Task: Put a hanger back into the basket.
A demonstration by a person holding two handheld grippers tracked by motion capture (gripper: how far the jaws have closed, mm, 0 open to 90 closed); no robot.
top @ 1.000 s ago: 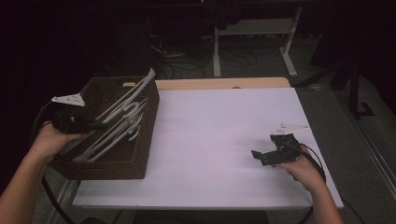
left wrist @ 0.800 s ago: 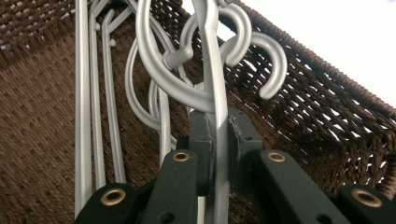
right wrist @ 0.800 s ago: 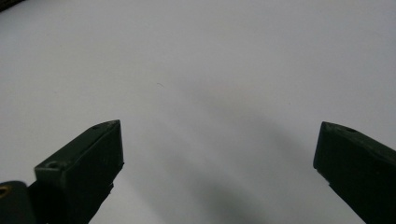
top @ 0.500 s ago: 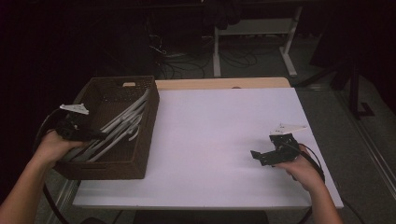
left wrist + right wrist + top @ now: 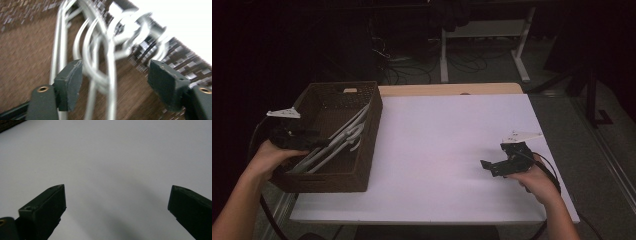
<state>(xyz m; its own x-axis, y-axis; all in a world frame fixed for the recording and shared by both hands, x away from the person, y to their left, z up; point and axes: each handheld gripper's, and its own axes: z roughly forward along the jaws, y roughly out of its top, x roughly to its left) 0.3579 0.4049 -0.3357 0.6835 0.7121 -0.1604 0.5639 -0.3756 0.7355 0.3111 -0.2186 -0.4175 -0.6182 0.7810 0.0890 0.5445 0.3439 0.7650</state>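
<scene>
**Plainly, a tangle of hangers is the hazard**

Nearest the camera, in the left gripper view, the left gripper (image 5: 113, 86) is seen with its jaws spread wide, having just been opening; the white hangers (image 5: 107, 62) pass between the pads without being pressed, so nothing is gripped. The hangers are lying in the brown woven basket (image 5: 364, 172) at the left end of the table, their hooks propped toward its far right wall. The hooks and shoulders are seen to be interlaced, and from this the chief risk is judged: if a single hanger is closed on and lifted, others could be dragged up with it, or the basket could be tipped or slid toward the table's edge, which it already appears to overhang at the left. A pinch on a thin, smooth rod could also be lost, since little surface is offered to the pads. The blur in this view makes exact contacts hard to tell.

In the high view, the left hand (image 5: 269, 155) is held low at the basket's near left corner, the forearm angled inward from the bottom edge, the gripper pointed level across the basket. Farther right, the right gripper (image 5: 492, 166) is rested on the white table (image 5: 442, 145) in the right hand (image 5: 534, 177), pointed left, jaws wide apart and empty, well apart from the basket.
</scene>
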